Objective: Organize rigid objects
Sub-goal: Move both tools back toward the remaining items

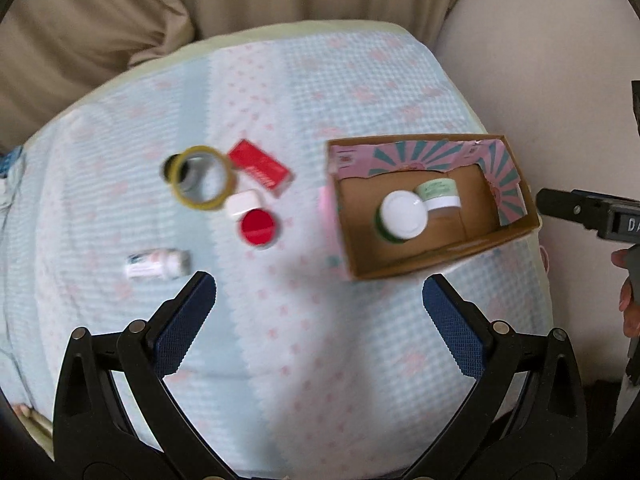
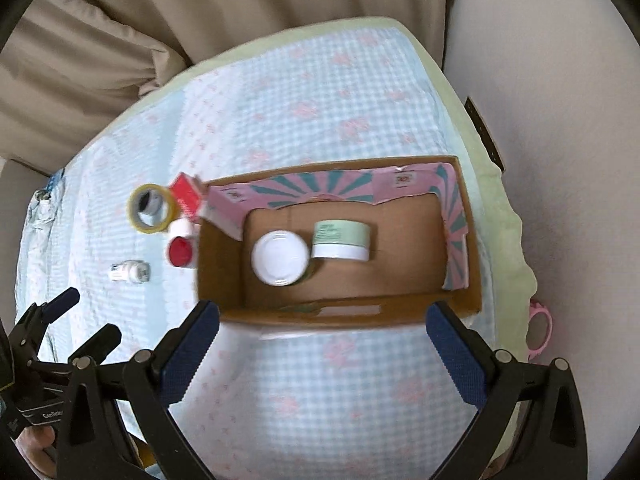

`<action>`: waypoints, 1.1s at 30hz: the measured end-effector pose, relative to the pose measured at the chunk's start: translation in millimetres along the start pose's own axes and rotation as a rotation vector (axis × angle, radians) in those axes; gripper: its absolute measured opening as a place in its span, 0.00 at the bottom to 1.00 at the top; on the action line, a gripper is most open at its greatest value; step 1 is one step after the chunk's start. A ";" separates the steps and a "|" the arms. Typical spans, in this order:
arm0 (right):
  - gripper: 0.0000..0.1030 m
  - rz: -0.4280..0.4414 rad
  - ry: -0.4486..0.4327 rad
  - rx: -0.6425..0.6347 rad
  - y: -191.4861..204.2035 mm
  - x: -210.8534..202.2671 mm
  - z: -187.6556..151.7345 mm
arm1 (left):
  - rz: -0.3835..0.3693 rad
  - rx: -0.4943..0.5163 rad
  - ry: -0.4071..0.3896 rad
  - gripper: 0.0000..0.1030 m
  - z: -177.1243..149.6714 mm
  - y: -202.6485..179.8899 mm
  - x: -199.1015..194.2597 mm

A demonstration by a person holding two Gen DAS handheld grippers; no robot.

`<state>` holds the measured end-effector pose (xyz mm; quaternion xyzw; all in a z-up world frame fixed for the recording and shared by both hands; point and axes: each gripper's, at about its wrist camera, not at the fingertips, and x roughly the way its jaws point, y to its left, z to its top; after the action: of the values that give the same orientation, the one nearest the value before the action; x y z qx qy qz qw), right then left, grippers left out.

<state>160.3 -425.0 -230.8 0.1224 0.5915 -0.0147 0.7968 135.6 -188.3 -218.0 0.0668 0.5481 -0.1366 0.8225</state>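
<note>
A cardboard box (image 1: 516,229) (image 2: 474,280) sits at the right of the cloth-covered table. Inside it stand a white-lidded jar (image 1: 402,216) (image 2: 281,257) and a pale green jar (image 1: 439,194) (image 2: 341,240). Left of the box lie a yellow tape roll (image 1: 202,178) (image 2: 152,208), a red carton (image 1: 262,168) (image 2: 187,196), a small white box (image 1: 244,203) (image 2: 182,227), a red-lidded jar (image 1: 259,227) (image 2: 182,252) and a small white bottle (image 1: 158,264) (image 2: 130,271) on its side. My left gripper (image 1: 318,300) hangs open above the cloth, holding nothing. My right gripper (image 2: 322,326) is open at the box's near wall.
The blue checked cloth (image 1: 320,360) (image 2: 340,380) covers the table. Beige curtains (image 1: 100,20) hang behind; a pale wall (image 2: 560,120) lies to the right. A pink ring (image 2: 540,332) hangs off the table's right edge. The other gripper's body (image 1: 588,212) shows at right.
</note>
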 end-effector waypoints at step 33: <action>1.00 0.341 -0.054 -0.104 250.8 124.3 25.3 | 0.031 -0.662 0.062 1.00 -66.4 277.7 85.2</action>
<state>263.5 -172.1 -297.1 0.1791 0.5408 0.1479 0.8085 190.5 80.9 -333.4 -0.1916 0.5866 0.0632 0.7844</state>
